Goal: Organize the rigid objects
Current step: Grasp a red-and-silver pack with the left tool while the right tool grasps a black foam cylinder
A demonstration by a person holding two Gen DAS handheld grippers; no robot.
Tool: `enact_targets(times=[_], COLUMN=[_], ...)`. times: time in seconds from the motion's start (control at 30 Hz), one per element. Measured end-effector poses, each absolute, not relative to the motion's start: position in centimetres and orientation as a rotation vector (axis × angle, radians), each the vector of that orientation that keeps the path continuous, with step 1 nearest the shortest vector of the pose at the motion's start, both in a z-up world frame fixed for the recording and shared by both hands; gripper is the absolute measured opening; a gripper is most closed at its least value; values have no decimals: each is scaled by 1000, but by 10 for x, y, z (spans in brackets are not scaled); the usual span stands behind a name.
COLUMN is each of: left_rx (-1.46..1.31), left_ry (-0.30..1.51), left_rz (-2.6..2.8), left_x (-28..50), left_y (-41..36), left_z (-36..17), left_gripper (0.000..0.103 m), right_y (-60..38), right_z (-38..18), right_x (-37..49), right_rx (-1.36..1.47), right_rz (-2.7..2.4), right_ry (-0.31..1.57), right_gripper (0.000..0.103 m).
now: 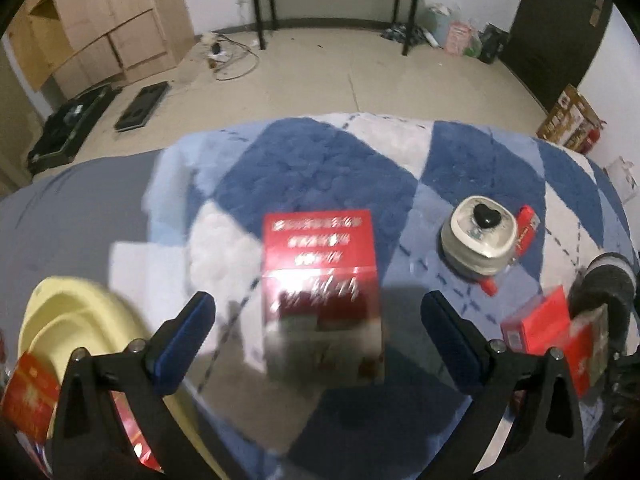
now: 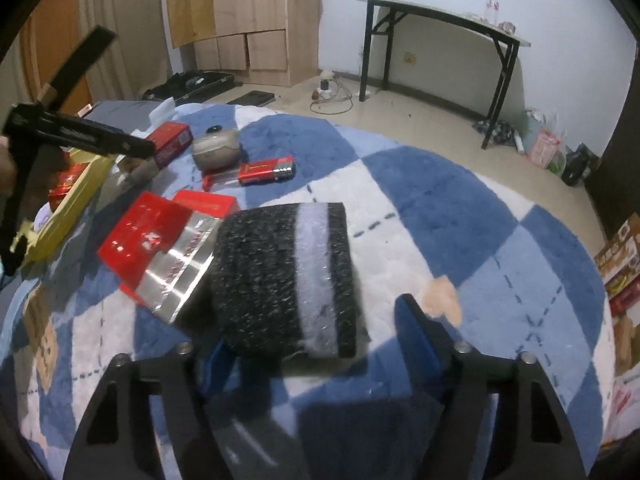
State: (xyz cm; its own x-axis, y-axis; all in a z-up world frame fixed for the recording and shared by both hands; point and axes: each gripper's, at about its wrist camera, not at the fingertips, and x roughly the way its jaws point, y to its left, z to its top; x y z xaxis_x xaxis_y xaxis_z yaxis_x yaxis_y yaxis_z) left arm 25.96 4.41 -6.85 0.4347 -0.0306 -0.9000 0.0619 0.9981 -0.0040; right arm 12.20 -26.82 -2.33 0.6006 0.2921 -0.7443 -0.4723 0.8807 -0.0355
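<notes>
Currently both grippers sit low over the blue-and-white checked fleece blanket [image 1: 320, 160], each lined up on its own item.
Left gripper [image 1: 318, 332]: I see the jaws spread wide, with the blurred red-and-silver foil-wrapped carton [image 1: 320, 280] standing between them, pads clear on both sides. Right gripper [image 2: 310, 334]: jaws partly apart around the black speckled fuzzy cylinder with a white band [image 2: 284, 276]; I can't tell whether the pads touch it. Pale yellow plastic bin [image 1: 76, 320] lies at the left gripper's left and holds red packs. Round grey tin with a black heart knob [image 1: 478, 232] rests further right, touching a slim red box [image 1: 526, 228].
</notes>
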Motion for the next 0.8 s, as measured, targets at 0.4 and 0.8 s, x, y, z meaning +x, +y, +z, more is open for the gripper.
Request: enact_targets(times=[0.4,0.8], left_rx=[-33,-99], left_ry=[1090,920], left_rz=[-82,29], left_x=[228,101], left_y=[38,122], left_z=[-53,53], left_gripper=[57,57], right_y=[-277,-277], right_z=[-10,53], right_x=[120,65], right_rx=[-156,-164], right_rz=[431,364], right_ry=[791,654], right_gripper=[49,49])
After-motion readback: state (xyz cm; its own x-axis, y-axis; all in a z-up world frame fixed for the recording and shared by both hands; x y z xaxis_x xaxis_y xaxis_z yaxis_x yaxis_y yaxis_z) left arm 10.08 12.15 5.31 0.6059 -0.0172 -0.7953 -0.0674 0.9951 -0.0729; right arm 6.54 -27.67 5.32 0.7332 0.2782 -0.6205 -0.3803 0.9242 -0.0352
